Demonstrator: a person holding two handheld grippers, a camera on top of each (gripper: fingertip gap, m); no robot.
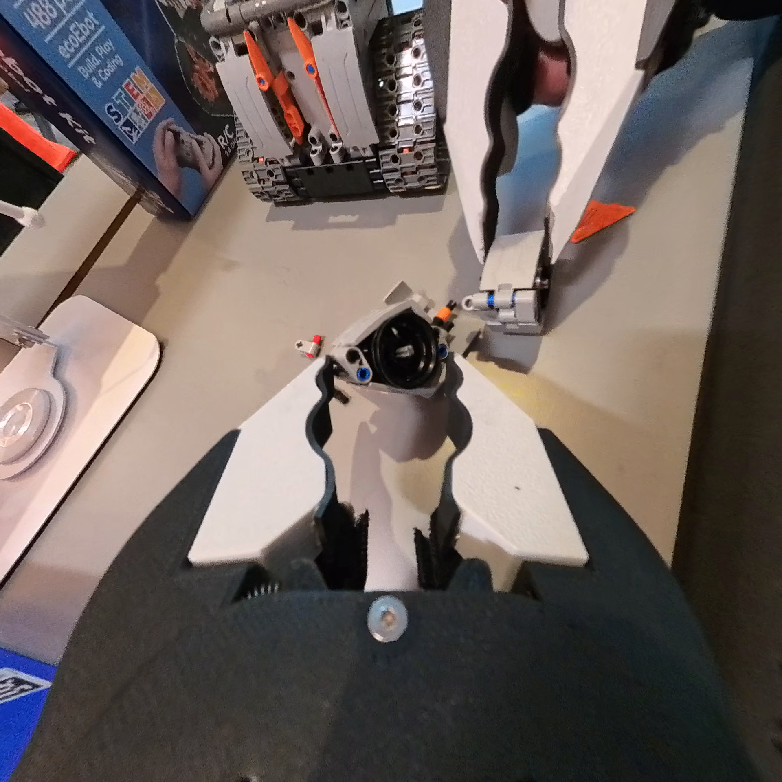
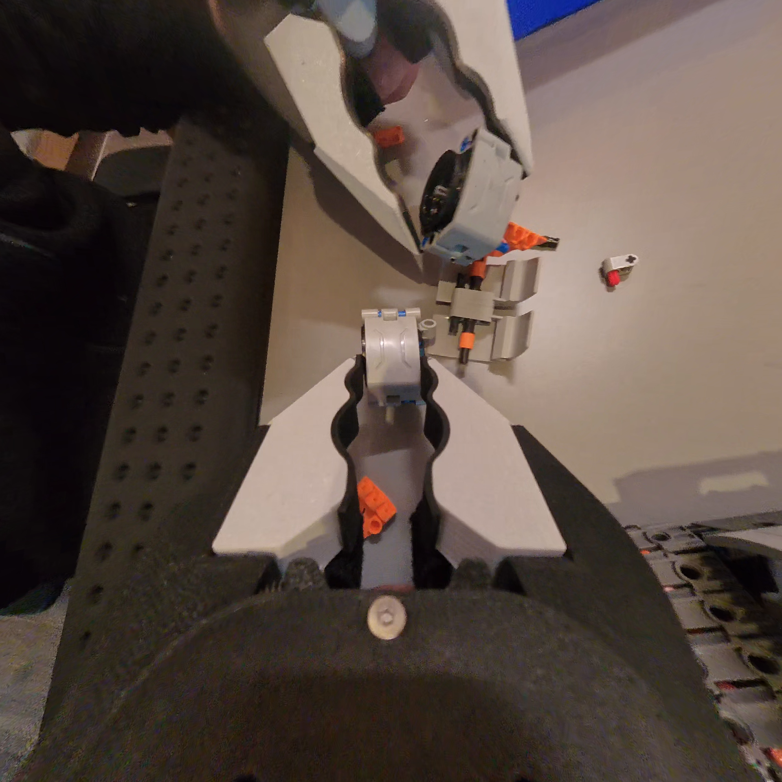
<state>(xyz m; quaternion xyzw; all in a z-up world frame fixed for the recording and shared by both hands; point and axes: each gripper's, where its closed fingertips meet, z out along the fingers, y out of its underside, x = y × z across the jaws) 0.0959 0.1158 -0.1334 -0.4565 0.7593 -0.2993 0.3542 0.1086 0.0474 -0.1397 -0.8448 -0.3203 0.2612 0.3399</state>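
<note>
Two wrist views close above the table (image 1: 203, 271), facing roughly opposite ways, both seemingly sharing the grey brick assembly (image 2: 478, 315)

Tracked model (image 1: 321, 106) cut off at top; blue box (image 1: 106, 97) perhaps likewise.

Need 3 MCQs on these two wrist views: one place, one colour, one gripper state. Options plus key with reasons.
1. Where does the small grey connector with the red pin lie?
A. on the table, left of the left gripper's tips
B. on the tracked model
C. inside the blue box

2. What colour are the long blades on the tracked brick model?
A. green
B. orange
C. yellow

3. What state is the right gripper in?
A. wide open, empty
B. out of view
C. shut on a grey motor block

Key: A, it lies loose on the beige table beside the left gripper; B, both blades are orange; C, its fingers flank the grey motor block on both sides.
</note>
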